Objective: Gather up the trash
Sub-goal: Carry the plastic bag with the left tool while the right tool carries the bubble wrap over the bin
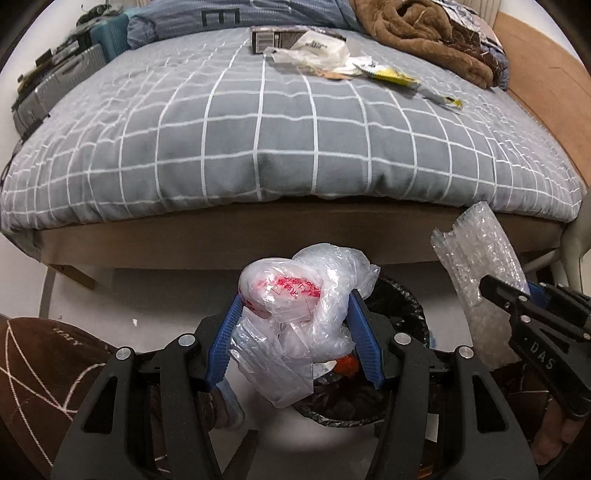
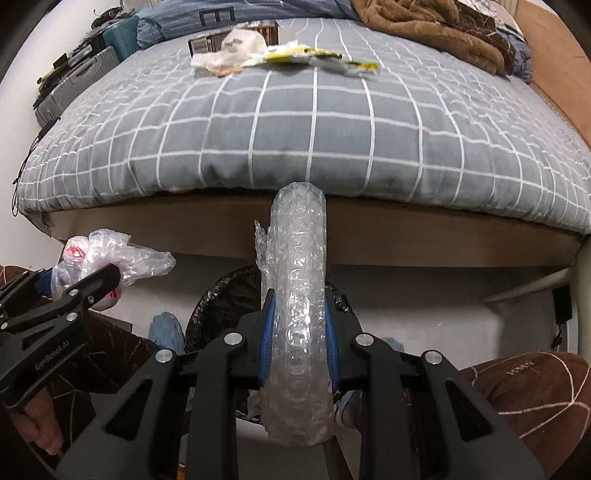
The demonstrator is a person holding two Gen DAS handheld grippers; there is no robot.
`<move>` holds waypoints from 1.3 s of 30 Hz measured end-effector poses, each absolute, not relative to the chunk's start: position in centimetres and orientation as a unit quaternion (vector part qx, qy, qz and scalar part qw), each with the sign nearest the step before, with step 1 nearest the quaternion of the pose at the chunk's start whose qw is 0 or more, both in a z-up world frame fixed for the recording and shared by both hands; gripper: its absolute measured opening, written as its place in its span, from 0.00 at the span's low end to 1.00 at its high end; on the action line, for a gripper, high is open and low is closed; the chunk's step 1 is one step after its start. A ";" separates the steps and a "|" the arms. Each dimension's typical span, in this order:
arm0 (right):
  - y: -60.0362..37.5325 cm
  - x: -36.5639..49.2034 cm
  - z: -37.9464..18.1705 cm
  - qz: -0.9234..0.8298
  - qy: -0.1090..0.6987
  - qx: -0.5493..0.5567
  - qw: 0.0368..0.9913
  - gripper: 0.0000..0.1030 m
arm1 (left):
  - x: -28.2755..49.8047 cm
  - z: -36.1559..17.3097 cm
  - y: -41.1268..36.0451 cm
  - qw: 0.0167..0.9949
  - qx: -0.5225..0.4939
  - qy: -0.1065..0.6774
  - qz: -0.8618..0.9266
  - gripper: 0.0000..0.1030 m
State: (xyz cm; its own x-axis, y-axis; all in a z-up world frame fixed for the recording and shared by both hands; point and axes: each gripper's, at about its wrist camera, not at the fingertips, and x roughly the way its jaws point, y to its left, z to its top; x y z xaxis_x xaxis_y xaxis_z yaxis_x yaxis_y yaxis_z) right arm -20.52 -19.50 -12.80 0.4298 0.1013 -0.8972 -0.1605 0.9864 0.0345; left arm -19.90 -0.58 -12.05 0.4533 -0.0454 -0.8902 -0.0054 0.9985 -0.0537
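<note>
My left gripper [image 1: 295, 299] is shut on a crumpled clear plastic bag [image 1: 303, 291] with red print and holds it above a bin lined with a black bag [image 1: 402, 295]. My right gripper [image 2: 298, 295] is shut on a roll of bubble wrap [image 2: 299, 280] that stands upright between the fingers, above the same bin [image 2: 218, 306]. The right gripper also shows in the left wrist view [image 1: 517, 295] at the right, with the bubble wrap [image 1: 480, 258]. More trash lies on the far part of the bed: white bags and yellow wrappers [image 1: 332, 59], also in the right wrist view [image 2: 280, 55].
The bed with a grey checked cover [image 1: 277, 140] fills the view ahead, its wooden frame [image 1: 258, 236] just beyond the bin. A brown blanket [image 1: 424, 33] lies at the far right. Suitcases [image 1: 55, 85] stand left of the bed. The person's knees [image 2: 535, 391] flank the bin.
</note>
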 end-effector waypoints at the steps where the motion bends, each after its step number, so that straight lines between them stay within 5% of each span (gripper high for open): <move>1: -19.5 -20.4 -13.1 0.077 0.531 -0.029 0.843 0.22 | -19.8 -12.2 -0.6 0.852 -0.022 0.523 -0.011 0.54; 34: -14.8 -18.0 -23.1 0.121 0.634 -0.078 0.759 0.23 | -15.6 -20.5 -1.6 0.796 0.013 0.605 -0.003 0.55; 37: -14.9 -18.0 -23.2 0.116 0.631 -0.084 0.763 0.26 | -15.2 -20.4 -1.5 0.796 0.014 0.606 -0.004 0.55; 39: -15.3 -17.8 -22.8 0.116 0.629 -0.082 0.764 0.40 | -15.2 -20.5 -1.5 0.794 0.013 0.608 -0.005 0.55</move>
State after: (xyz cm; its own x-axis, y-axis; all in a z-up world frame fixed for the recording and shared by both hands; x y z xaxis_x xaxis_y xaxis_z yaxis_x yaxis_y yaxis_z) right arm -17.84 -15.34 -22.84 0.1815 0.0738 -0.9806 -0.2795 0.9599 0.0206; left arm -15.17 -1.48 -20.53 0.2607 0.0081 -0.9654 0.0232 0.9996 0.0146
